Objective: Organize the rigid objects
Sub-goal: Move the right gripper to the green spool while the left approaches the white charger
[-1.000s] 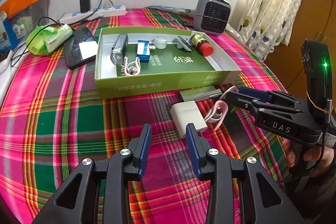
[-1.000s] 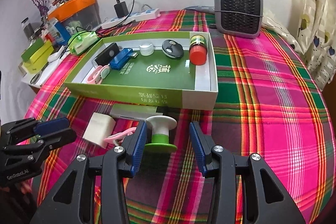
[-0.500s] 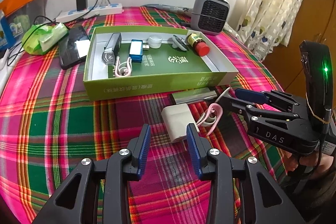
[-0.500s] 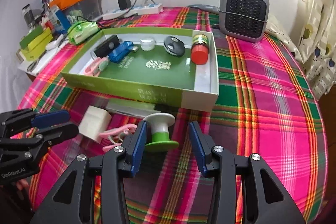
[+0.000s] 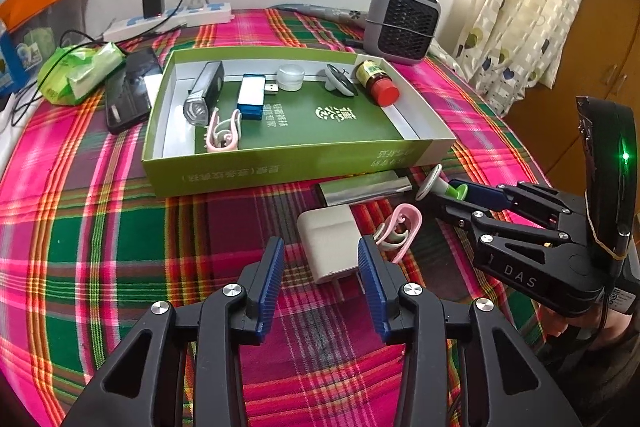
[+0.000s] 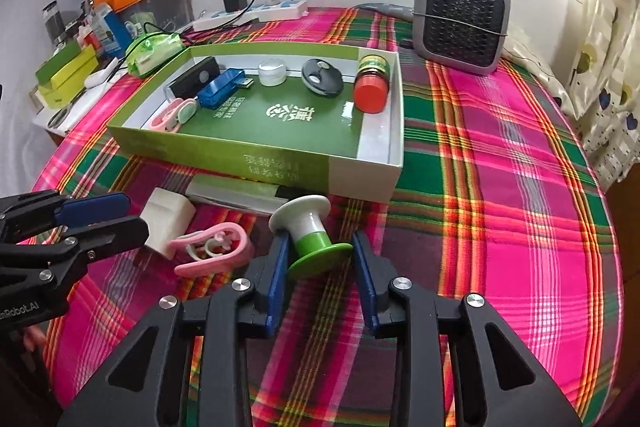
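Note:
A green and white spool (image 6: 310, 233) leans tilted between my right gripper's (image 6: 320, 251) blue pads, which are shut on its green base. In the left wrist view the spool (image 5: 440, 187) sticks out from the right gripper (image 5: 460, 191). My left gripper (image 5: 320, 255) is open, with a white charger block (image 5: 330, 241) just ahead of its fingertips, untouched. A pink clip (image 6: 212, 247) and a silver bar (image 6: 236, 193) lie on the cloth in front of the green box (image 6: 240, 163). The box holds a red-capped bottle (image 6: 372, 87), a blue USB stick, a flashlight, a pink clip and small round items.
A grey heater (image 6: 460, 27) stands behind the box at the right. A power strip (image 5: 168, 21), a black phone (image 5: 128, 95) and a green packet (image 5: 80, 73) lie at the back left. Plaid cloth covers the table (image 6: 500, 207), and curtains hang at the right edge.
My right gripper's jaws have narrowed onto the spool's green base, and the spool has tipped from upright to leaning. The left gripper stays open near the white block.

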`<action>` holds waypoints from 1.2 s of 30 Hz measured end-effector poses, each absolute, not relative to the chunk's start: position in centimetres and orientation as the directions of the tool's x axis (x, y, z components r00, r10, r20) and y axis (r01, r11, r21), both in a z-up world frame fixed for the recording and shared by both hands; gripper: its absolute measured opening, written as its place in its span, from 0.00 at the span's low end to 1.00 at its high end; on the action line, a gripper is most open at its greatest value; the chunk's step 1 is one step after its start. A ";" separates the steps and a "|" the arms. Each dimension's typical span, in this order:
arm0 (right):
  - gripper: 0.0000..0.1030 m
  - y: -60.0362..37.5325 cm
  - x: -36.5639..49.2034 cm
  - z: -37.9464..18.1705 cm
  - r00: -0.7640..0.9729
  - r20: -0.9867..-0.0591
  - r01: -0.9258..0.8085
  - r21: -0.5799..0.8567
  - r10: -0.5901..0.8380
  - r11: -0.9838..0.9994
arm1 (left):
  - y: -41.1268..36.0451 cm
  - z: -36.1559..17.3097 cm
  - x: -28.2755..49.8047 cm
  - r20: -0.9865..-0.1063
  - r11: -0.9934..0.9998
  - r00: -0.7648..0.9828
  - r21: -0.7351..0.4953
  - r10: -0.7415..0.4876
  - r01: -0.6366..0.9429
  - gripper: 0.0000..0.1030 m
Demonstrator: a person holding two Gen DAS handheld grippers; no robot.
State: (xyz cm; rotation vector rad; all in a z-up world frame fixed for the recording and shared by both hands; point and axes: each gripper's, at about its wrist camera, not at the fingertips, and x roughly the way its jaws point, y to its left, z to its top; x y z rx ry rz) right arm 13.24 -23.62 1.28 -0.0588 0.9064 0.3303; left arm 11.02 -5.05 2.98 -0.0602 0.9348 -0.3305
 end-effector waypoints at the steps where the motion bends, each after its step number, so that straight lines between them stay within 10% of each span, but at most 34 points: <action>1: 0.32 -23.9 13.2 1.3 0.574 -0.780 -0.296 0.086 0.249 0.951 | -5.1 3.0 11.1 -0.780 0.948 0.547 -0.192 -0.304 0.252 0.37; 36: 0.32 -25.1 12.9 1.3 0.587 -0.773 -0.271 0.093 0.241 0.958 | -6.1 1.6 12.7 -0.812 0.973 0.552 -0.081 -0.190 0.216 0.38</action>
